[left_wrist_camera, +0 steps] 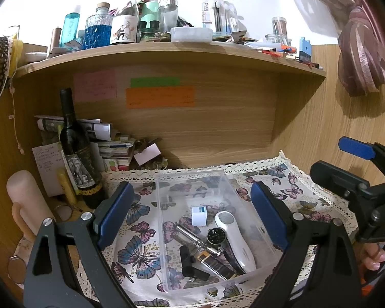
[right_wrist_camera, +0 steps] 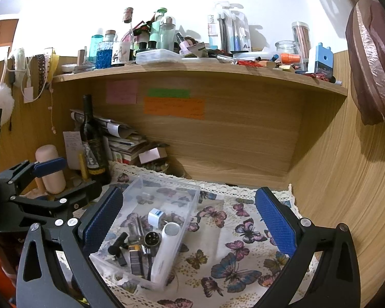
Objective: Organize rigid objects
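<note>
A clear plastic box [left_wrist_camera: 166, 184] sits on a butterfly cloth [left_wrist_camera: 138, 254]. It holds a white handheld device [left_wrist_camera: 237, 243], a white cube plug [left_wrist_camera: 199, 215], a metal tool [left_wrist_camera: 192, 236], a black clip [left_wrist_camera: 190, 264] and a dark flat item [left_wrist_camera: 215, 264]. My left gripper [left_wrist_camera: 192, 213] is open and empty, its jaws either side of the box. In the right wrist view the box [right_wrist_camera: 190, 200] lies lower left. My right gripper [right_wrist_camera: 190, 220] is open and empty above the cloth [right_wrist_camera: 233, 264]. The left gripper [right_wrist_camera: 64, 177] shows at the left there.
A dark wine bottle [left_wrist_camera: 75, 148], a pink cylinder [left_wrist_camera: 25, 197] and stacked papers [left_wrist_camera: 110, 143] crowd the back left corner. A wooden shelf [left_wrist_camera: 166, 56] above carries several bottles and jars. Wooden walls close the back and right.
</note>
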A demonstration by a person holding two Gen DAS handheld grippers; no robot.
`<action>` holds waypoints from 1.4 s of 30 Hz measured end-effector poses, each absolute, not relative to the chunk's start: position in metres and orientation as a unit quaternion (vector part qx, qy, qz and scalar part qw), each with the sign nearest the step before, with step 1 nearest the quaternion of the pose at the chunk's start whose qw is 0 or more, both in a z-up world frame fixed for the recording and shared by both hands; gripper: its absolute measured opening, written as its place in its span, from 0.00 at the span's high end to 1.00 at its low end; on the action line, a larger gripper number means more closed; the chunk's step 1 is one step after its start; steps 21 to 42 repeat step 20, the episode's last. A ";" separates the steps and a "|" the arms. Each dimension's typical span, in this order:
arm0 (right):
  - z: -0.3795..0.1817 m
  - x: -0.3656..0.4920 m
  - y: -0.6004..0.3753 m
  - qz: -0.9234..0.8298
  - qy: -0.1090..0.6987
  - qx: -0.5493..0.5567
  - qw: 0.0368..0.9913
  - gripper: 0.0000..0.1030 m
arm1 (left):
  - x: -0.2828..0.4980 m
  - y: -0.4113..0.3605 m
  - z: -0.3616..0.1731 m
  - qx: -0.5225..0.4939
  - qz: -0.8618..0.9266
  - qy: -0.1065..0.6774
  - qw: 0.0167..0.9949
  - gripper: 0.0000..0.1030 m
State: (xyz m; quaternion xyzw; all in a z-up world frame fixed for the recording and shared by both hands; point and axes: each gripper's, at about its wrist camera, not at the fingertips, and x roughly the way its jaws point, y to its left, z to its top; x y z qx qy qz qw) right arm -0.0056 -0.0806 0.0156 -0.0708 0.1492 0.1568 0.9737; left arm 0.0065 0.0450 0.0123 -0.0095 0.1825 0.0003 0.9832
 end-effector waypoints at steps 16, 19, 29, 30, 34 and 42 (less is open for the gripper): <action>0.016 -0.001 -0.083 0.153 0.155 -0.064 0.974 0.00 | 0.001 0.044 0.016 -0.010 -0.005 0.170 0.985 0.09; 0.015 -0.001 -0.082 0.154 0.156 -0.065 0.974 0.00 | 0.002 0.044 0.016 -0.013 -0.015 0.174 0.985 0.09; 0.015 0.000 -0.082 0.155 0.156 -0.064 0.973 0.00 | 0.002 0.044 0.016 -0.014 -0.014 0.174 0.985 0.09; 0.015 0.000 -0.082 0.155 0.156 -0.064 0.973 0.00 | 0.002 0.044 0.016 -0.014 -0.014 0.174 0.985 0.09; 0.015 0.000 -0.082 0.155 0.156 -0.064 0.973 0.00 | 0.002 0.044 0.016 -0.014 -0.014 0.174 0.985 0.09; 0.015 0.000 -0.082 0.155 0.156 -0.064 0.973 0.00 | 0.002 0.044 0.016 -0.014 -0.014 0.174 0.985 0.09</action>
